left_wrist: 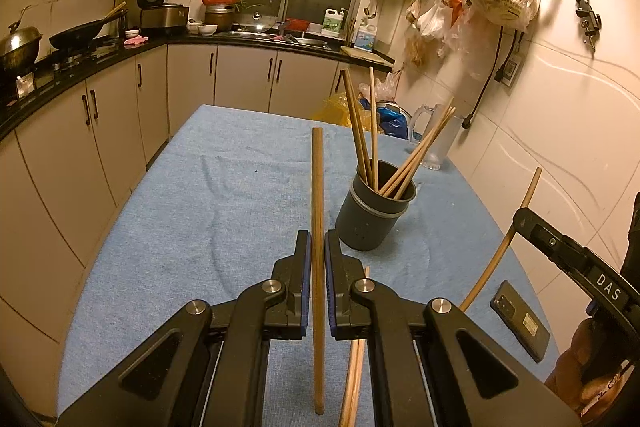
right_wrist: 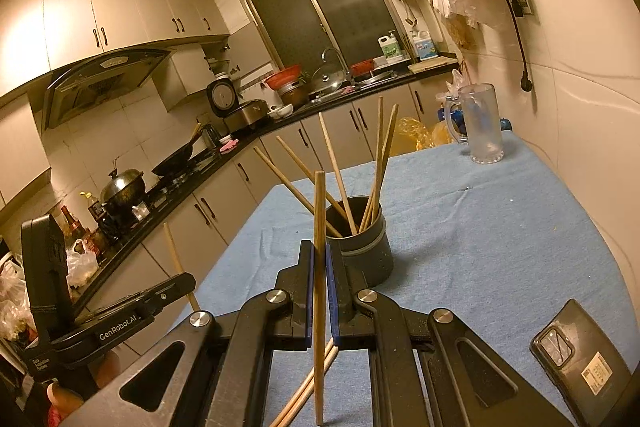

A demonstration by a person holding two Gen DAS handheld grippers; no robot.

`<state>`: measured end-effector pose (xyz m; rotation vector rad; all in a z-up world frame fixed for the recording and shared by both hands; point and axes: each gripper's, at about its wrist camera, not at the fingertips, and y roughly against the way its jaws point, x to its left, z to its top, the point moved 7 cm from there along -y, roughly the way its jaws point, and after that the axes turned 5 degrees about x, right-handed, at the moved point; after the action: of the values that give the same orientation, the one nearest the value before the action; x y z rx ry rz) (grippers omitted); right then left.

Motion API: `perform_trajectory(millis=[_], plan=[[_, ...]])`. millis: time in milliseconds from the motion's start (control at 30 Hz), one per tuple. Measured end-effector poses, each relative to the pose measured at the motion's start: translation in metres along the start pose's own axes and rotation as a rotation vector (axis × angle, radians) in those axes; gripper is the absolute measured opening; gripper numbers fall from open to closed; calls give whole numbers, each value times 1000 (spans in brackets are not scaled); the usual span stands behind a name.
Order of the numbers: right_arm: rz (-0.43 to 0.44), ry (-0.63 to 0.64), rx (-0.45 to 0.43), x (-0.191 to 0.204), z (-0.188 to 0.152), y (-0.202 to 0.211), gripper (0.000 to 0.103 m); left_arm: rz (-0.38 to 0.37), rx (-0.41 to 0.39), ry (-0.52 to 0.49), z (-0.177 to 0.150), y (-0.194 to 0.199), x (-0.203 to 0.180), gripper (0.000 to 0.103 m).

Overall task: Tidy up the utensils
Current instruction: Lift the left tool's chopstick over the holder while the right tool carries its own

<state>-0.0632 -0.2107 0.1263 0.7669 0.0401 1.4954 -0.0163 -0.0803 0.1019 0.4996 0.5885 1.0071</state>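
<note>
Two grippers (left_wrist: pixel 317 259) (right_wrist: pixel 319 267) each pinched tight on one chopstick (left_wrist: pixel 318 187) (right_wrist: pixel 319 211), held upright, ready for dark cup (left_wrist: pixel 374 211) mid-frame

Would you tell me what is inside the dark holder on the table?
The dark holder contains several wooden chopsticks leaning against its rim. Their lower ends and the holder's bottom are hidden by its wall.

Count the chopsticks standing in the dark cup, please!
5 chopsticks stand in the cup: three lean left and two lean right in the right wrist view. Another could hide behind them.
</note>
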Motion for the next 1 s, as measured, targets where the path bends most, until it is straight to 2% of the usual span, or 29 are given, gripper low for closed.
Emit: perform_trajectory(millis=[1000], plan=[[3,-46,-38,-9,8,18,7,-3,-34,-18,13,17,-11,6]])
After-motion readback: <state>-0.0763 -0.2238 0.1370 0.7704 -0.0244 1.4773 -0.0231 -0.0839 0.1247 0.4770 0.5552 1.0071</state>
